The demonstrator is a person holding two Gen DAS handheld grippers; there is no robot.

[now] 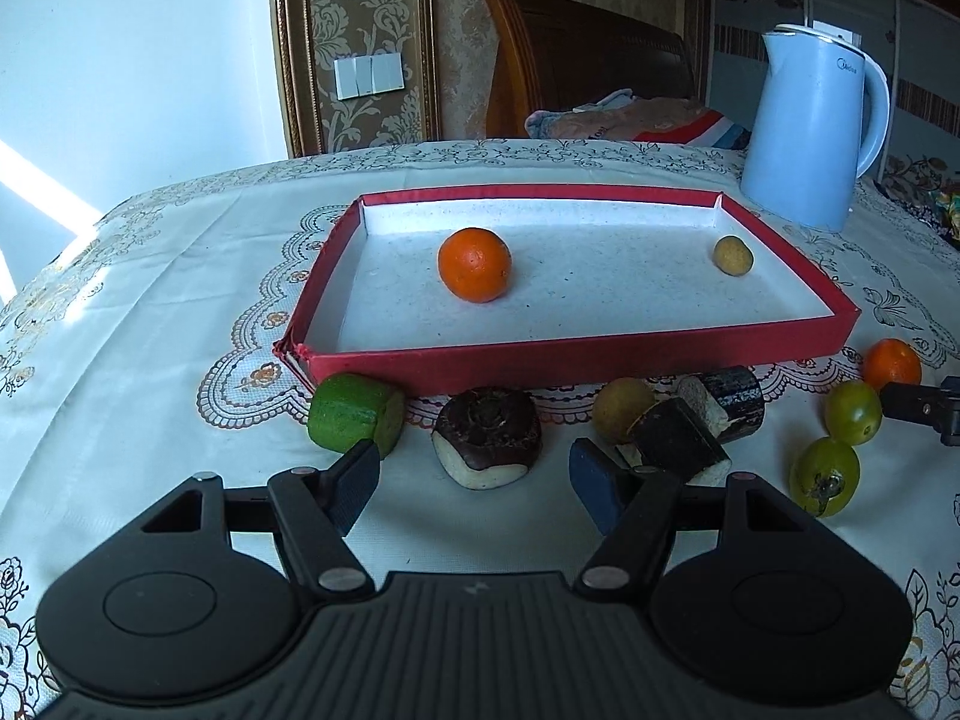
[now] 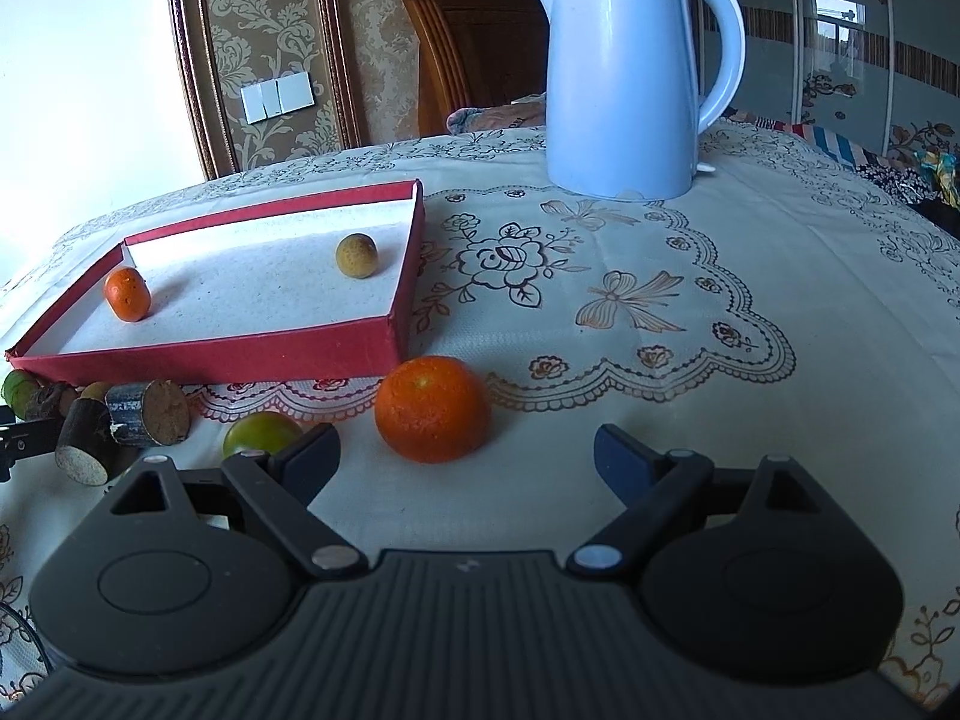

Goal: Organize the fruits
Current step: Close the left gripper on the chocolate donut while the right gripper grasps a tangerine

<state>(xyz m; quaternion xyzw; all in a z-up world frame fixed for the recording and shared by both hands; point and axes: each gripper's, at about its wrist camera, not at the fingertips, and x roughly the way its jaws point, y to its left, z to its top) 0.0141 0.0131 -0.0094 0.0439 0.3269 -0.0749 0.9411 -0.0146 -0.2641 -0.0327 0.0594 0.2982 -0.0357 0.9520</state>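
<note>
Hovering low over the patterned tablecloth (image 1: 150, 300), the left gripper (image 1: 474, 483) has its jaws spread approx halfway, nothing pinched. A dark-skinned fruit w/ a pale underside (image 1: 487, 445) sits on the cloth just ahead of the gap, between the fingers' lines but not touched. The left finger's tip overlaps the green cut fruit piece (image 1: 354, 420) in view; contact can't be confirmed. The right finger's tip overlaps a dark cut chunk (image 1: 681, 441), same doubt.

The right gripper (image 2: 465, 459) is spread wide, holding nothing. An orange (image 2: 431, 408) rests on the cloth just ahead of the gap, nearer the left finger, apart from both pads. A green fruit (image 2: 261, 432) is partly hidden behind that left finger.

The red tray (image 1: 600, 360) w/ white floor sits farther back and holds a second orange (image 1: 474, 264) and a small tan round fruit (image 1: 733, 255), well apart. Along the tray's near wall, outside it: a yellowish fruit (image 1: 621, 417), a dark cylinder piece (image 1: 729, 402), two green round fruits near the right edge of the left wrist view (image 1: 852, 411), (image 1: 823, 477).

A blue kettle (image 2: 624, 78) stands behind, to the tray's right.

Hard to read: the chunks at the right wrist view's left edge are cut off and crowded; the exact kind of the dark pieces can't be told.
</note>
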